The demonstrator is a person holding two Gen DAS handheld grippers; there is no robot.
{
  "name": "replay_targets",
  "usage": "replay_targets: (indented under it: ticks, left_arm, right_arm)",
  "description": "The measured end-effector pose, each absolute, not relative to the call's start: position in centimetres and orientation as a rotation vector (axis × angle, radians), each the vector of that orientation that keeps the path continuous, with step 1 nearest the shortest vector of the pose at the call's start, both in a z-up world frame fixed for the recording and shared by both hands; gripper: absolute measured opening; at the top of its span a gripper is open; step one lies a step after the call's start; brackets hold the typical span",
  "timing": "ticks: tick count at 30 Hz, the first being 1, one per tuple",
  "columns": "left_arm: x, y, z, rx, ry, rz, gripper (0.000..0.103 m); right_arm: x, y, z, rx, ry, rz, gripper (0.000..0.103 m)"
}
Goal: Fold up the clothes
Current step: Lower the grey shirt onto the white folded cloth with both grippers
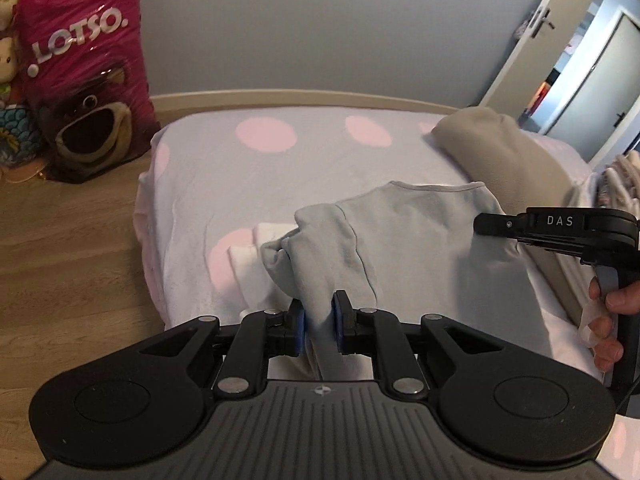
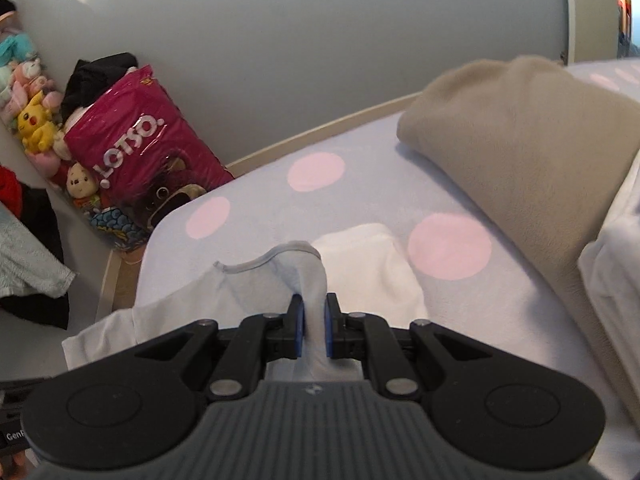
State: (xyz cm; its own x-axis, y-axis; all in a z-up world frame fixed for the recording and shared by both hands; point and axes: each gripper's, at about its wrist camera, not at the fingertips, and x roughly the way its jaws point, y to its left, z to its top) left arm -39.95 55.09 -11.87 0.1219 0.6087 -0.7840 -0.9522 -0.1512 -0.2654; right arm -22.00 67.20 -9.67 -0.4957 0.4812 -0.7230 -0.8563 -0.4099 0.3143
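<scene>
A pale grey garment (image 1: 416,240) hangs stretched above the bed, held by both grippers. My left gripper (image 1: 319,326) is shut on a bunched sleeve end of it. My right gripper (image 2: 313,330) is shut on the garment (image 2: 240,292) near its neckline; it also shows in the left wrist view (image 1: 486,224) at the right, held by a hand. A folded white cloth (image 2: 372,264) lies on the bed under the garment, also seen in the left wrist view (image 1: 256,252).
The bed has a pale blue blanket with pink dots (image 1: 260,176). A beige folded blanket (image 2: 520,140) lies at its far right. A pink LOTSO bag (image 1: 80,60) and plush toys (image 2: 36,120) stand on the wooden floor (image 1: 60,260) at left. An open door (image 1: 532,32) is at the right.
</scene>
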Motion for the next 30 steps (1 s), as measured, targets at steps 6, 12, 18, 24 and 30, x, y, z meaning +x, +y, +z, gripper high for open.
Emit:
replay_targets:
  ticks: [6,12,18,24,30]
  left_arm:
    - [-40.3,55.1,-11.9,-0.988,0.470,1.456,0.017]
    - [-41.3,54.9,-11.7,-1.021,0.400,1.460,0.020]
    - [-42.3,55.0,-12.4,-1.065,0.368,1.454,0.020]
    - [-42.1,55.1,-12.7,-1.046,0.383,1.456,0.020]
    - [-41.9,55.1,-13.0,-1.026,0.393,1.450,0.018]
  right_arm:
    - [-20.7,66.9,-10.3,-0.651,0.849,1.935,0.028]
    - [-16.4,64.9,-9.2,-0.630,0.918,1.951,0.037]
    - [-11.8,62.1,-9.8,-0.616,1.047,1.897,0.037]
    - [-7.0,58.0,-11.0,-0.569,1.126,1.878,0.038]
    - [-3.7,54.9,-13.3,-0.432,1.296,1.811,0.037]
